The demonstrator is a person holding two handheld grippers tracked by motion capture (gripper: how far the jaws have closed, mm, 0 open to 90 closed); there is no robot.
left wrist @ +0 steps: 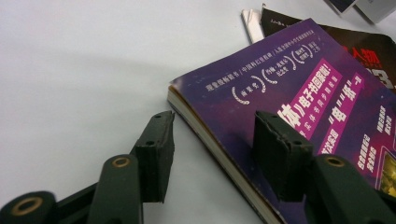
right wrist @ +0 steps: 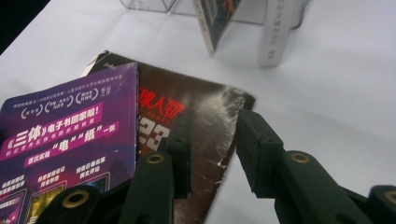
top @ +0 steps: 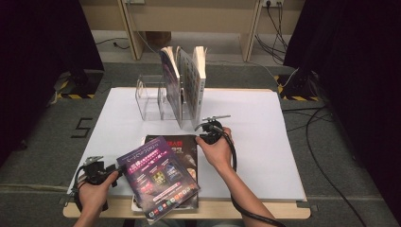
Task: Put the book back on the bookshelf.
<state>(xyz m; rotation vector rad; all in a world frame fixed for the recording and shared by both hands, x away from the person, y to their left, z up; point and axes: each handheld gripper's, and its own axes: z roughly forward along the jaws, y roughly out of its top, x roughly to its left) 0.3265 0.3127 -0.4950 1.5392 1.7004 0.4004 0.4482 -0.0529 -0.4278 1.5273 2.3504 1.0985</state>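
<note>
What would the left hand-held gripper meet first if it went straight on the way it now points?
Most likely the purple book. The left hand-held gripper has its open jaws straddling the book's near corner, one jaw over the cover and one beside the page edge above the white table. Exact height is hard to judge.

**Two Stacked Publications Near the Table's Front Edge, Holder Behind**

A book (top: 158, 179) lies on top of a magazine (top: 182, 144) near the front edge of the table (top: 265, 142), turned askew so that its corner overhangs the edge. The left gripper (top: 115, 171) sits at the book's left side, its jaws straddling the book's edge. The right gripper (top: 204, 137) rests at the magazine's far right corner, a jaw on each side of it. Behind the stack, well apart, a holder (top: 150, 97) stands at the table's back, with upright books (top: 187, 80) in its right compartments.
</note>
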